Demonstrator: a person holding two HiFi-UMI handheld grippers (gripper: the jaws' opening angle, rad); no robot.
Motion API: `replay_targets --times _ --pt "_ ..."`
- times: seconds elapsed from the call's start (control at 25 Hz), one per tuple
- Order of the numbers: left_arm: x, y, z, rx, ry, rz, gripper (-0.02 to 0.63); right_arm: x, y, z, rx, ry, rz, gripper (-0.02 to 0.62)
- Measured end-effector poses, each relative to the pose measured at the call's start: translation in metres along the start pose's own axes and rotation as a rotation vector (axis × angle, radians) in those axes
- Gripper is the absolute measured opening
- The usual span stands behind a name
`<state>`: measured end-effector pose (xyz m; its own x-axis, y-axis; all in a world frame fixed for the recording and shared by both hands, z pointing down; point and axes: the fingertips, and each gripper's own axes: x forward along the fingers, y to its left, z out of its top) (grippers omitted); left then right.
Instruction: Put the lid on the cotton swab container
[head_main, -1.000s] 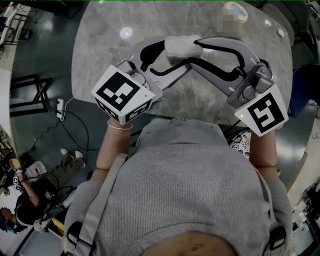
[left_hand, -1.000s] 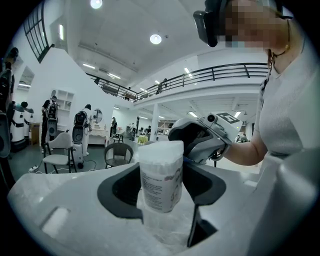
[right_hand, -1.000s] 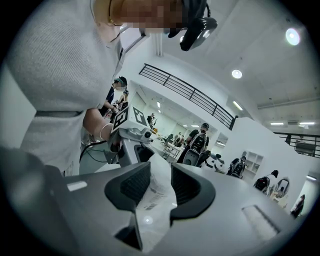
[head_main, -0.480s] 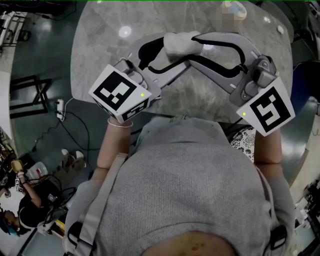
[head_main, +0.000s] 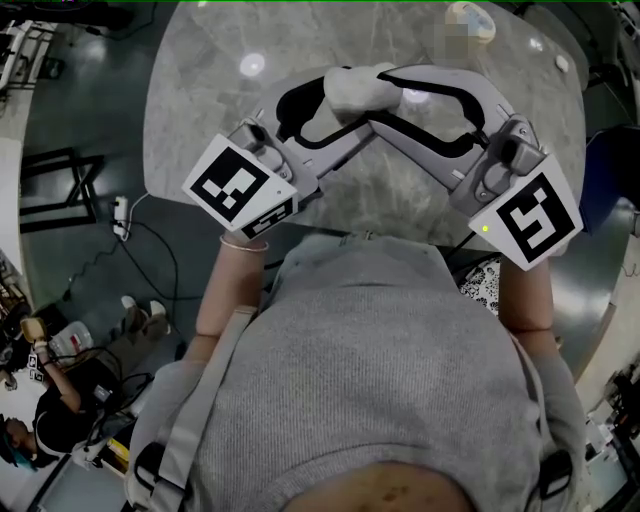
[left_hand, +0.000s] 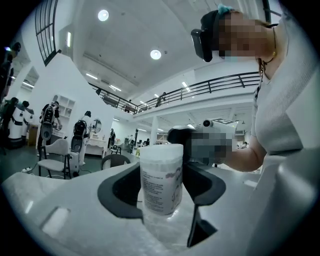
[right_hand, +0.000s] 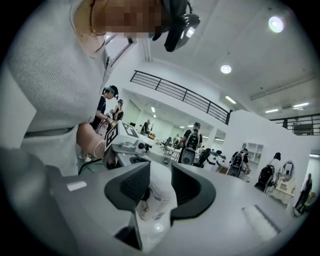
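Left tongs (left_hand: 162, 172) clamp the cotton swab container (left_hand: 161, 187) upright over the surface (head_main: 200, 90). Right tongs (right_hand: 154, 182) pinch the lid (left_hand: 161, 151) on its mouth. Seating step, I'd say: next, press squarely down, then release.

Bright ceiling lamps (left_hand: 155, 54) light the hall evenly; both gripper views bend strongly with dark vignetted corners.

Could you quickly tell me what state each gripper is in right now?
Left gripper: closed on the cotton swab container, which stands upright in its jaws.
Right gripper: closed on the container's top end, apparently the lid.
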<state>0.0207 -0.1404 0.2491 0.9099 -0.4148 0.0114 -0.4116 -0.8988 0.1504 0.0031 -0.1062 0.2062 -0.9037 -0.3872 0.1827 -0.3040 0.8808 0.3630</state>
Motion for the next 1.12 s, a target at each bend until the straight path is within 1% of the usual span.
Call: replay_targets --times 0.2,0.32,0.48,0.6,0.72,1.12 --pt "-0.003 0.005 -0.004 0.004 -0.005 0.022 0.255 -0.009 -0.01 0.013 0.112 -0.14 -0.115 0.129" --pt "-0.004 0.005 -0.009 0.001 -0.007 0.026 0.255 -0.015 -0.011 0.013 0.164 -0.18 -0.177 0.072" --pt "-0.007 0.002 -0.015 0.0 -0.012 0.026 0.253 -0.019 -0.007 0.009 0.229 -0.19 -0.212 0.069" --pt "-0.002 0.0 -0.021 -0.01 -0.013 0.015 0.253 -0.025 -0.006 0.003 0.251 -0.183 -0.231 0.039" --pt "-0.002 0.0 -0.03 -0.015 -0.005 0.009 0.253 -0.027 -0.003 0.002 0.258 -0.177 -0.251 0.014" --pt "-0.009 0.008 -0.061 -0.027 0.039 0.002 0.252 -0.027 0.002 0.002 0.247 -0.15 -0.337 0.003"
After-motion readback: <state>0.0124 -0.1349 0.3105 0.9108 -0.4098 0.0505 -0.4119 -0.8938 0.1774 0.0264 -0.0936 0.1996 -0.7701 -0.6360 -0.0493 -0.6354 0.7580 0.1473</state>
